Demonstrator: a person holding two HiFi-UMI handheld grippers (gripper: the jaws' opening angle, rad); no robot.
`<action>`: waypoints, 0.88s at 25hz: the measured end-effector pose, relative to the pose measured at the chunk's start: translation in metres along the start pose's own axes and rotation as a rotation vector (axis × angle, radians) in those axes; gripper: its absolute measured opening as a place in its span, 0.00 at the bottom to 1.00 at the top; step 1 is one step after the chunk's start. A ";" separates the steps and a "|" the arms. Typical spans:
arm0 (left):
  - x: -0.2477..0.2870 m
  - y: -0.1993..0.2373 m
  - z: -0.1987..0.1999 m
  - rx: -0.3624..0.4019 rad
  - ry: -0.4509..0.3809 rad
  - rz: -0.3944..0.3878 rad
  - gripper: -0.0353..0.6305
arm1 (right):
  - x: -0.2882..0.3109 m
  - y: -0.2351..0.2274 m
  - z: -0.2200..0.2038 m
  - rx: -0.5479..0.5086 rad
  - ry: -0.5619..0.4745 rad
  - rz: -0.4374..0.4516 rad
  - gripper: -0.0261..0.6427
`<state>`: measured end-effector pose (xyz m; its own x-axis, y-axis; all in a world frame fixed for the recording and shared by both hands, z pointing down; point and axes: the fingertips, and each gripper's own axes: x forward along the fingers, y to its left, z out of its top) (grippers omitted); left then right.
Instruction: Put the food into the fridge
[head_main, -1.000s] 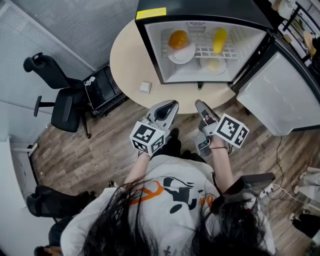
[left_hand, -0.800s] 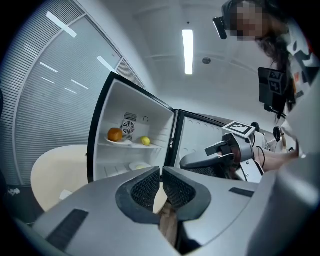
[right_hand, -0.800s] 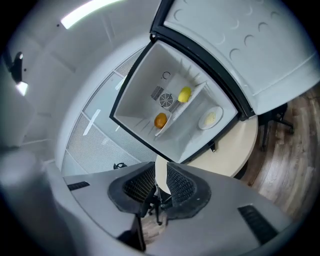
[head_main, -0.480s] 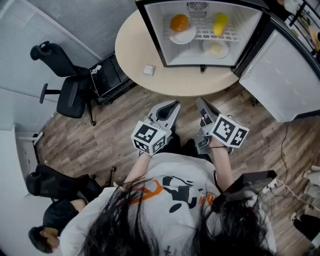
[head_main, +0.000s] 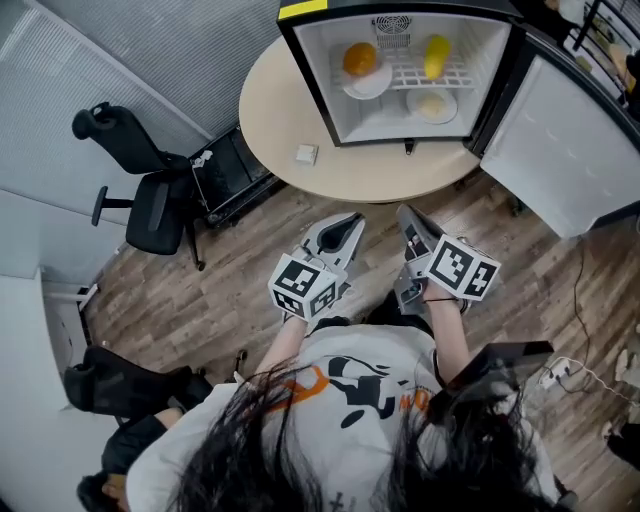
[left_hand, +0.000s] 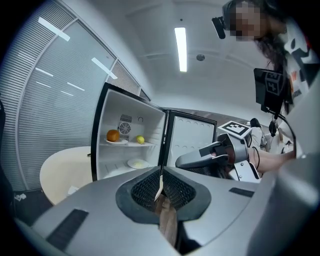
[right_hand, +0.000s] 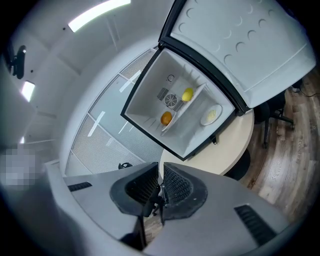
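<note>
The small fridge (head_main: 318, 90) stands open on the round table (head_main: 290, 115). An orange (head_main: 360, 58) on a white plate and a yellow lemon (head_main: 436, 55) sit on its wire shelf, and a plate of pale food (head_main: 432, 105) lies on the fridge floor. Both grippers hang over the wooden floor, short of the table edge. My left gripper (head_main: 347, 226) is shut and empty. The jaws of my right gripper (head_main: 407, 214) are closing with nothing between them. The orange (right_hand: 166, 118) and lemon (right_hand: 187, 94) also show far off in the right gripper view.
The fridge door (head_main: 565, 150) swings out to the right. A small white cube (head_main: 306, 154) lies on the table's near left part. A black office chair (head_main: 140, 190) and a black crate (head_main: 228, 170) stand left of the table. A cable (head_main: 585, 375) runs across the floor at right.
Both grippers have drawn back from the table edge, and the fridge now sits farther off at the top of the head view. Nothing in the fridge has moved.
</note>
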<state>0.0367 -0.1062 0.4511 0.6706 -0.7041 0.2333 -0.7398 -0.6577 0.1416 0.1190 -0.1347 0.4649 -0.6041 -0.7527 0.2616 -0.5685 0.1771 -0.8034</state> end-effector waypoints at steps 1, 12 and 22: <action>-0.002 0.000 0.000 0.001 -0.002 -0.005 0.07 | -0.001 0.002 -0.002 -0.002 -0.006 -0.003 0.10; -0.076 0.010 -0.013 -0.013 -0.023 -0.038 0.07 | -0.011 0.042 -0.070 -0.010 -0.023 -0.039 0.09; -0.158 0.001 -0.040 -0.032 -0.030 -0.074 0.07 | -0.041 0.075 -0.153 -0.011 -0.029 -0.085 0.09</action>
<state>-0.0725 0.0152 0.4527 0.7248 -0.6616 0.1922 -0.6889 -0.6999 0.1885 0.0153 0.0066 0.4755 -0.5370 -0.7832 0.3133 -0.6234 0.1182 -0.7729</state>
